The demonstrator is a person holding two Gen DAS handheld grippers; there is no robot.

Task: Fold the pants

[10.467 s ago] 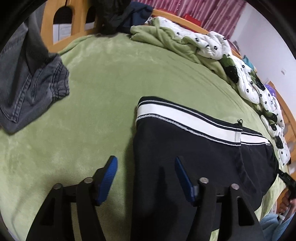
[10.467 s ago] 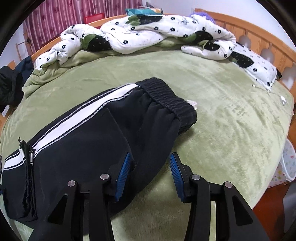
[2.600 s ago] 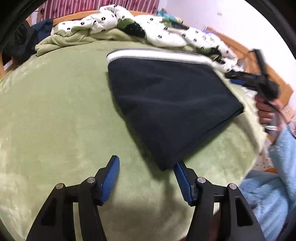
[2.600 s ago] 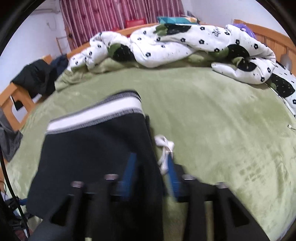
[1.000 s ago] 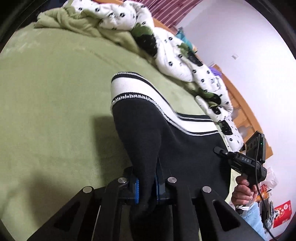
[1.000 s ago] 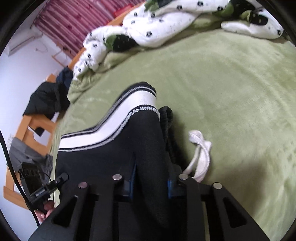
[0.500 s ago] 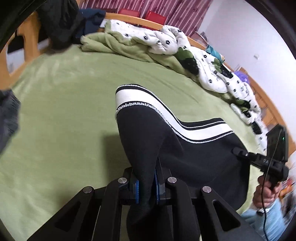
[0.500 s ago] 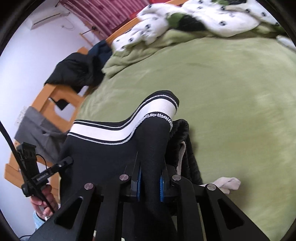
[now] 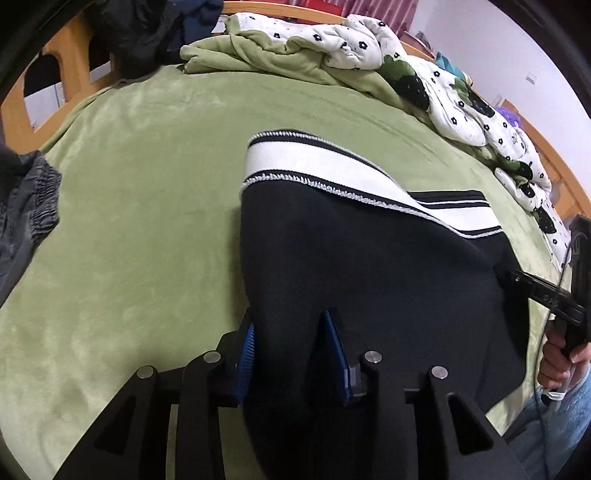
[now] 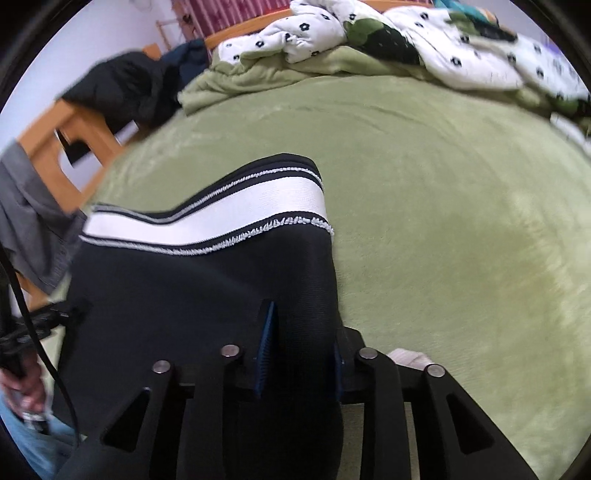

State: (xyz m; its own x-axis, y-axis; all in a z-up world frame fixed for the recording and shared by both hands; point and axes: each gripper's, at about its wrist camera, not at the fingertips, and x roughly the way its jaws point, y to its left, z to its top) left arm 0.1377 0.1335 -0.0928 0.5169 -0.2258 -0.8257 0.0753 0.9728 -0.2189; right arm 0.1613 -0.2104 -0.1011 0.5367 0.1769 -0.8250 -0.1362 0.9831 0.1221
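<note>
The black pants (image 9: 369,258) with a white side stripe (image 9: 314,166) lie folded on the green bed blanket (image 9: 129,221). My left gripper (image 9: 289,319) is over their near left corner; its jaws are opening and slack black cloth sits between the blue pads (image 9: 245,354). In the right wrist view the pants (image 10: 184,288) and stripe (image 10: 221,218) fill the lower left. My right gripper (image 10: 304,321) is over their near right edge, its jaws also opening with cloth loose between them. A white drawstring end (image 10: 408,357) peeks out beside the right finger.
A flowered white quilt (image 9: 369,40) is heaped along the bed's far side. Grey jeans (image 9: 22,214) lie at the left edge, and dark clothes (image 9: 140,33) hang on the wooden bed frame. A person's hand (image 9: 561,354) holds the other gripper's handle at the right.
Both grippers were pinched tight on raised black cloth; now their jaws stand apart and the cloth has settled flatter onto the bed. Both views have swung across the bed.
</note>
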